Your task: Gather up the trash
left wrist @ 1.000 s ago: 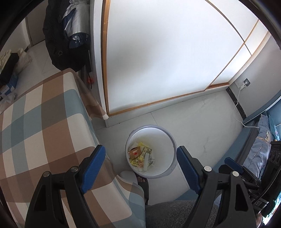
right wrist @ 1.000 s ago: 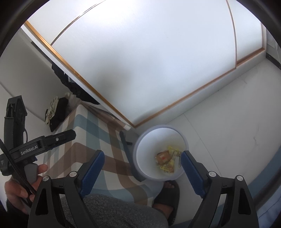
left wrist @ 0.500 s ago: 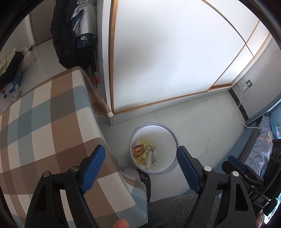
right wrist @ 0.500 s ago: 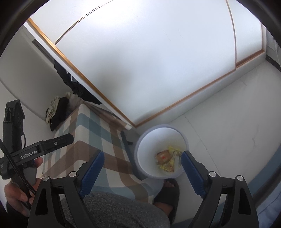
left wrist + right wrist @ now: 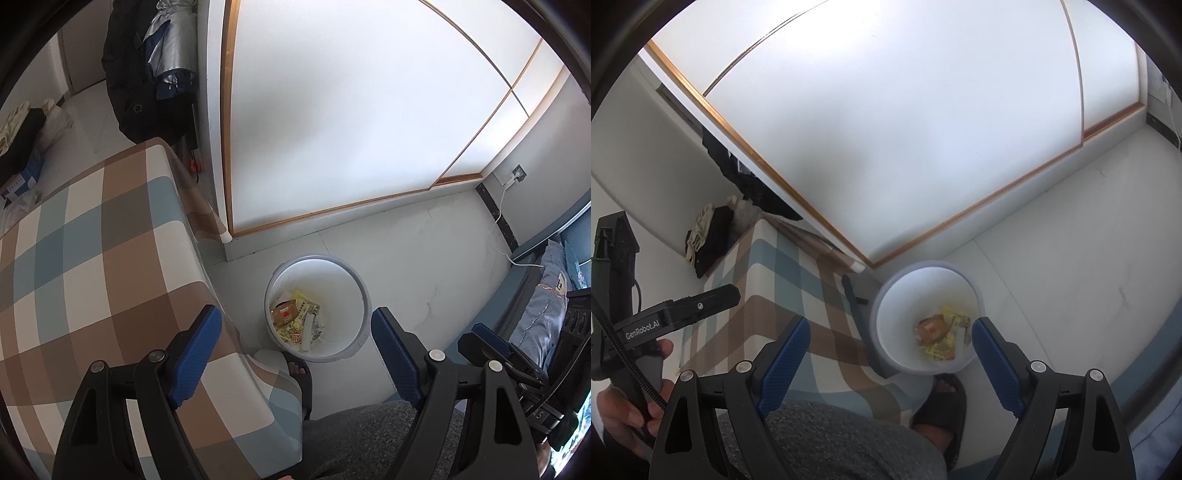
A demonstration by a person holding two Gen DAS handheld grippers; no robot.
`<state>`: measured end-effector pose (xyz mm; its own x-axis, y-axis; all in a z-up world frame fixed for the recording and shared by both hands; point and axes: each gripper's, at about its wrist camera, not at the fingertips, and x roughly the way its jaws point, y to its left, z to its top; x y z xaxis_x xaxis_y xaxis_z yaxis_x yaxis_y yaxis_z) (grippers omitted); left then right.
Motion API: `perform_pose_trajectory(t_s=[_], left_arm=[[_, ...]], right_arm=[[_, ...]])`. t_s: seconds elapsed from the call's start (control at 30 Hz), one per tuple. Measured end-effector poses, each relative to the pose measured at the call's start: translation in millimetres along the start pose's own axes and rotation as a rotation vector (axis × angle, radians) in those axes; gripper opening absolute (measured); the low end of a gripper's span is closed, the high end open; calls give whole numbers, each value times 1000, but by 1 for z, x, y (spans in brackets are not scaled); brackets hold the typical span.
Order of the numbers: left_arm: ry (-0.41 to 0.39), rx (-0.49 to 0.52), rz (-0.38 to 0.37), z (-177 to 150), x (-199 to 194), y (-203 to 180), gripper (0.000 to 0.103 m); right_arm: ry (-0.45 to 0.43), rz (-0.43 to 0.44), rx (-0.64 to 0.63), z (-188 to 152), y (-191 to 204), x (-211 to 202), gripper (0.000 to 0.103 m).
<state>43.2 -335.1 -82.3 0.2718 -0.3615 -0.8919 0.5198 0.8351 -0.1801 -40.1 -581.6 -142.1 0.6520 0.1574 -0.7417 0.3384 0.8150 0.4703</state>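
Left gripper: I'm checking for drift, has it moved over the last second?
Yes. The left gripper has drawn back: the trash bin looks smaller and more checked tablecloth shows.

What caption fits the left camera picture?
Open left gripper above a white bin holding wrappers, beside a checked table.

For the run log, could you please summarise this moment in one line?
left gripper: open, empty | right gripper: open, empty | round white plastic bin: on floor beside checked table, holds yellow wrappers
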Motion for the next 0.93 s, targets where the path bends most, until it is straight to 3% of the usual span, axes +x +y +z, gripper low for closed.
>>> perform_pose_trajectory(t_s=[0.53,0.93], left_arm=[[-29,34,10,-4,-11,-5,81],[-98,31,-14,-10,-29,-2,81]], right_arm=[[-10,-8,5,-2,-2,-8,90],[-38,-23,-28,-2,13,-25,90]])
